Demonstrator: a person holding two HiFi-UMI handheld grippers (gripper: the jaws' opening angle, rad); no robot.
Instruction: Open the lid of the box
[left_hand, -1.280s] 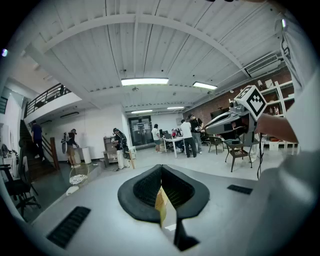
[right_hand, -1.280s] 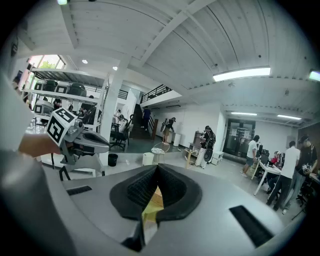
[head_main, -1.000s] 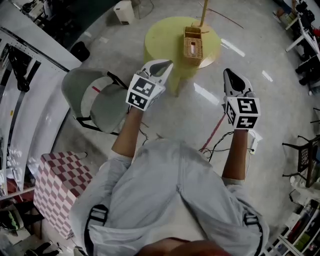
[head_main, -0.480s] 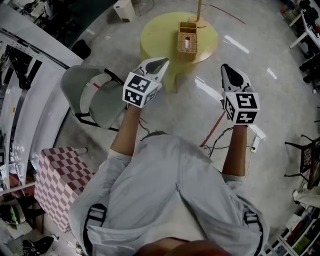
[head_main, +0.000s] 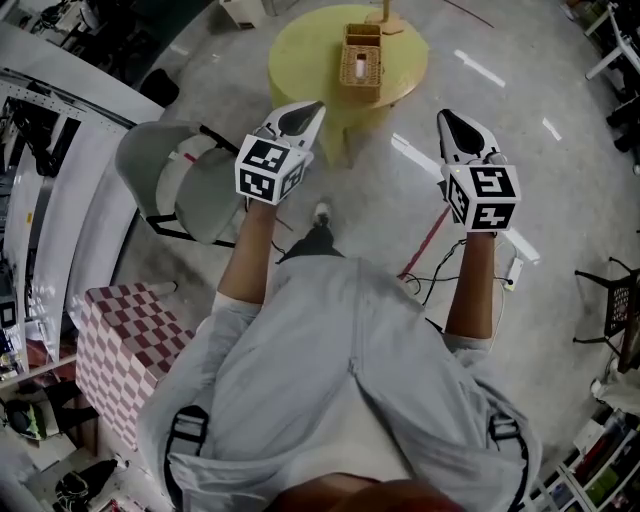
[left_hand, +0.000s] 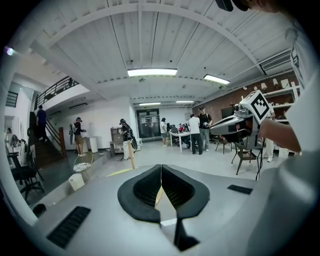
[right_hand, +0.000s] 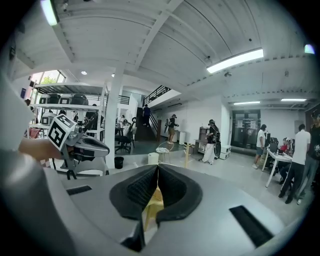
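Observation:
The wicker box (head_main: 361, 55) stands on a round yellow table (head_main: 300, 60) at the top of the head view, ahead of me and well beyond both grippers. My left gripper (head_main: 312, 106) is held at waist height and points toward the table's near left edge. Its jaws are shut with nothing between them (left_hand: 161, 171). My right gripper (head_main: 443, 118) hangs over bare floor to the right of the table, also shut and empty (right_hand: 157, 170). Each gripper shows in the other's view, the right gripper (left_hand: 235, 125) and the left gripper (right_hand: 82, 146).
A grey chair (head_main: 180, 185) stands left of the left gripper. A red-and-white checkered box (head_main: 125, 350) sits at lower left. Cables (head_main: 440, 280) lie on the floor by my right side. A wooden post (head_main: 385, 10) rises behind the box. Several people stand far off in the hall.
The table and box have slid up and left in the head view as I step forward, and a shoe now shows below the left gripper. Both grippers stay shut.

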